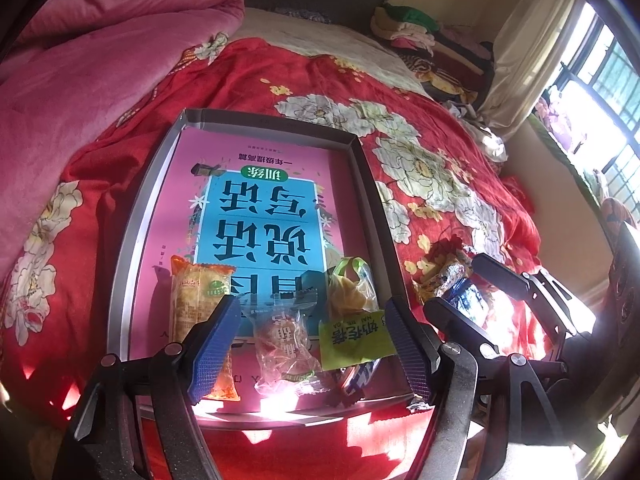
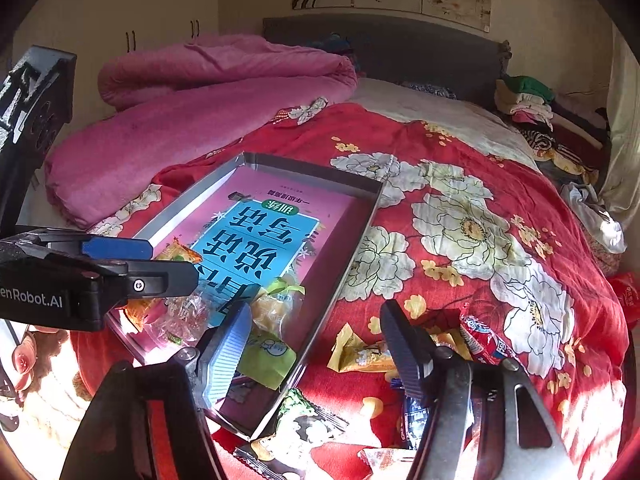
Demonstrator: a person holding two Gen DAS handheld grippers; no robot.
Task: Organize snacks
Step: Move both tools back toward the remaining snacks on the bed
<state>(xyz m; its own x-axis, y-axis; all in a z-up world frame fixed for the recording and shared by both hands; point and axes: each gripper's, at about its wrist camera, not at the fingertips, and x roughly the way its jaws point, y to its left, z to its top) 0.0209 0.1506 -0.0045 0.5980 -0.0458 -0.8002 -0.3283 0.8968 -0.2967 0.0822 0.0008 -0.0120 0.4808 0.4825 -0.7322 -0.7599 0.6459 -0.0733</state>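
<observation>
While both our grippers, left (image 1: 312, 344) and right (image 2: 320, 352), hang released, we count four snack packets (image 1: 280, 344) inside the tray (image 1: 140, 220); several loose snacks (image 2: 360, 356) lie beside it on the red bedspread (image 2: 460, 280).

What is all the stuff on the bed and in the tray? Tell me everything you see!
tray: one, silver, on the red quilt
book: one, pink and blue, flat in the tray
snack packets in the tray: four, orange, clear with red, yellow-green bag, green label, at the tray's near end
loose snacks on the quilt: several, yellow, red, green and black, right of the tray
quilt: one, red with white flowers, covering the bed
blanket: one, pink, bunched at the far left
clothes pile: mixed colours, far right by the headboard
left gripper: open, blue pads, over the tray's packets
right gripper: open, over the tray's right edge
</observation>
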